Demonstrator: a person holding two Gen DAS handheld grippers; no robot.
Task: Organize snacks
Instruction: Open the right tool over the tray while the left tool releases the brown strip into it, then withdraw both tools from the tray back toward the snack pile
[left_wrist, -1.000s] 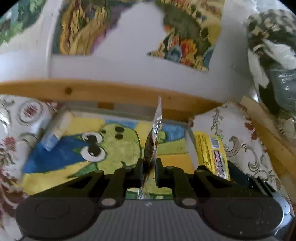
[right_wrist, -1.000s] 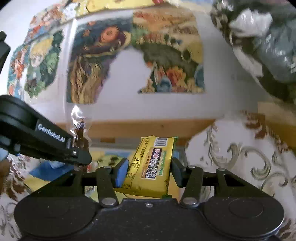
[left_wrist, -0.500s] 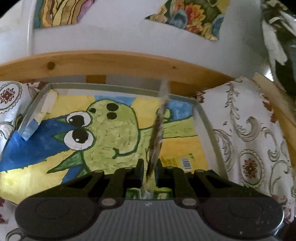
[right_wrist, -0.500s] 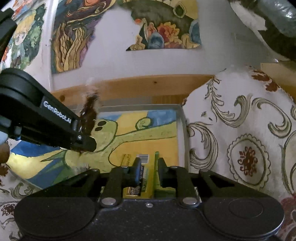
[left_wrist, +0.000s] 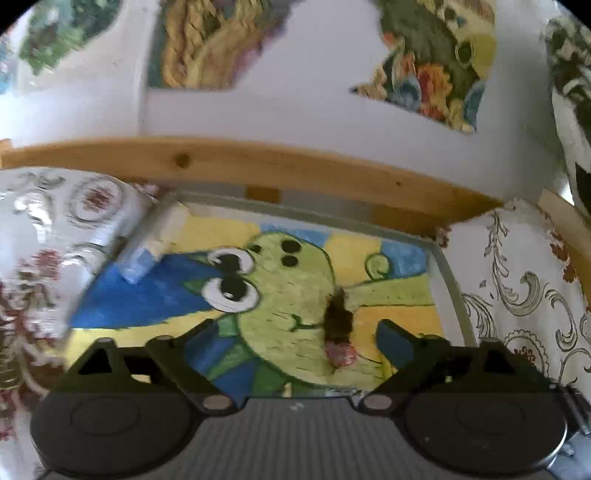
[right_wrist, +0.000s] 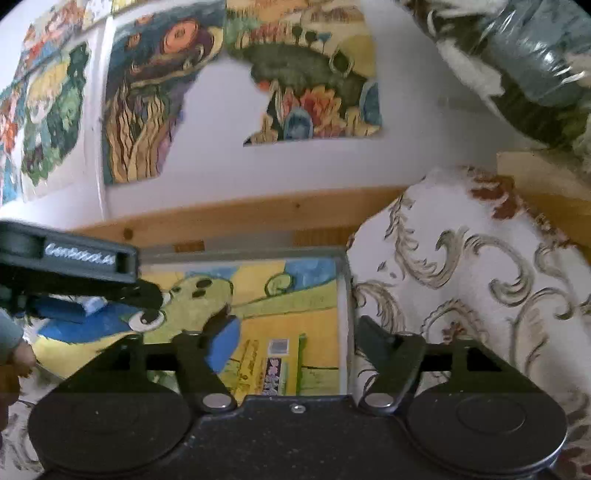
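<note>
A grey tray (left_wrist: 455, 291) lined with a green frog picture lies ahead in both views. In the left wrist view my left gripper (left_wrist: 273, 334) is open, and a clear packet of dark snack (left_wrist: 338, 323) rests on the frog picture between its spread fingers, touching neither. My right gripper (right_wrist: 292, 324) is open too. A yellow snack packet (right_wrist: 264, 365) lies flat in the tray's near right part, just below and between its fingers. The left tool's body (right_wrist: 85, 260) reaches over the tray (right_wrist: 347, 291) from the left.
A white cloth with scroll patterns (right_wrist: 461, 280) covers the surface around the tray. A wooden rail (left_wrist: 258, 162) and a wall with paintings stand behind. A plastic-wrapped bundle (right_wrist: 535, 59) sits at upper right. A small blue and white object (left_wrist: 144, 254) lies at the tray's far left edge. A hand (right_wrist: 16, 356) shows at left.
Both grippers opened. The left let go of the clear packet, which dropped onto the frog picture. The right released the yellow packet into the tray and drew back slightly.
</note>
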